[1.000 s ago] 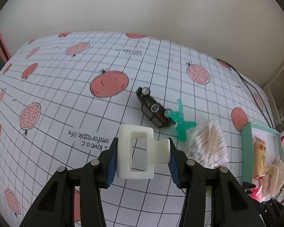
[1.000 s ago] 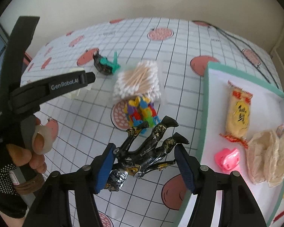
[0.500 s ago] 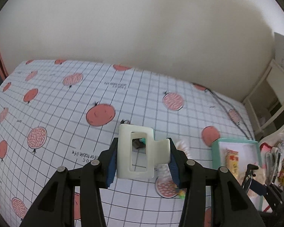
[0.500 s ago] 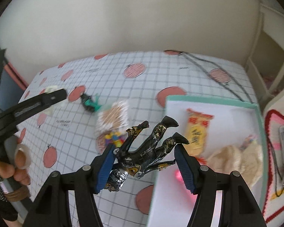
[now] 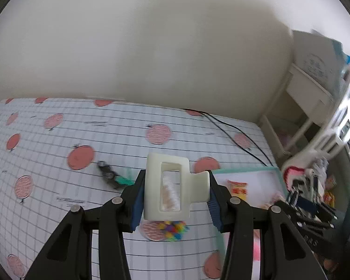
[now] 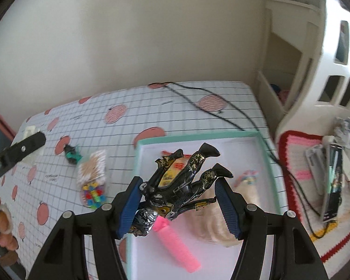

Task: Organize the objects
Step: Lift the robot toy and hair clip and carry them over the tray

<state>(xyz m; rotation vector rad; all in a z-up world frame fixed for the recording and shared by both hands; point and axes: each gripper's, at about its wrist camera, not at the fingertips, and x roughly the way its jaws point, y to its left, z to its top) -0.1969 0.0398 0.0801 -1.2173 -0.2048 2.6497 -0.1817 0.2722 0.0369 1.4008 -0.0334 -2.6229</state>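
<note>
Looking along your left gripper [image 5: 175, 200], you have the cream hair claw clip [image 5: 172, 187] clamped between the blue pads, carried high above the tomato-print tablecloth [image 5: 58, 140]. Below it lie a toy car [image 5: 108, 173] with a green piece beside it, a cluster of coloured blocks [image 5: 173, 227], and, seen through the clip's window, what looks like a bag of cotton swabs. The teal-rimmed tray [image 5: 245, 169] sits to the right with a yellow snack packet [image 5: 238, 187] in it. The picture is smeared, so finer detail is hard to tell.

Through the right wrist view, your right gripper [image 6: 177, 201] is closed on the black-and-gold action figure [image 6: 179, 186], held by the torso with the legs pointing away, directly over the tray [image 6: 151, 141]. Under it lie a pink comb [image 6: 177, 245], the snack packet, and pale wafer-like bags [image 6: 221, 221]. The left tool's arm [image 6: 18, 149] shows at the far left, well apart.

The likely trouble: the figure's grip looks uneven, since the pads bear on irregular limbs, so it could twist or slip as you lower it. The tray is already crowded, so a release here would probably land the figure on the comb or the bags. With both tools heading for one tray, your left gripper could also clash with the right if they converge together. A black cable [image 6: 221, 114] runs along the tray's far edge; a wide swing might snag it.
</note>
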